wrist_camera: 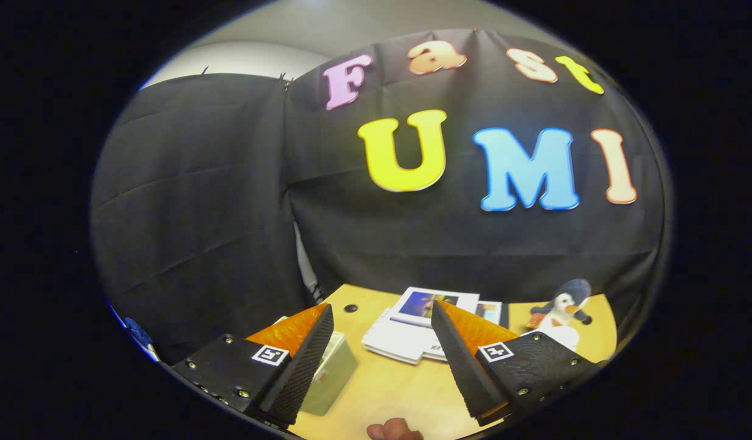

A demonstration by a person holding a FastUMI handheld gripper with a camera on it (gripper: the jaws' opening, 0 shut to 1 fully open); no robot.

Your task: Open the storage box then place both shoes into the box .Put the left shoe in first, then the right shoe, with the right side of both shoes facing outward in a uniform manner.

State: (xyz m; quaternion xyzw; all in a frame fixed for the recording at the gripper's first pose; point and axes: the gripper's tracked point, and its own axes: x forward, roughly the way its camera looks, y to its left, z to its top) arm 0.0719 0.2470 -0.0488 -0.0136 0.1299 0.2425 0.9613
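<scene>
1. Your claw (382, 342) is spread wide, its two fingers (302, 360) well apart, with nothing pinched between them. It sits above the table (388, 391), angled toward the black cloth wall of the booth (412, 244).
2. In the gap between the fingers you look straight onto bare wooden table top. Beyond that gap lies one loose stack of papers and booklets (412, 330), fanned out flat; the top sheet carries a printed picture. The stack reaches across to the inner edge of your right finger.
3. Just beside your left finger, partly hidden behind it, stands one small pale green box (333, 373). Its long axis appears to run away from you toward the wall; you cannot tell from this angle whether it is open or closed, nor whether it is the storage box of the task.
4. You can see one small round hole (350, 308) in the table, beyond your left fingertip near the table's far edge.
5. Beyond your right finger, near the wall, sits one plush penguin (562, 311), upright, with its beak pointing toward the right side of the table.
6. At the near edge of the table, between the two fingers and below them, one fingertip of a person's hand (394, 431) pokes into sight.
7. The booth wall hangs in two cloth panels that meet behind the table's left corner, leaving a narrow pale gap (305, 263) there.
</scene>
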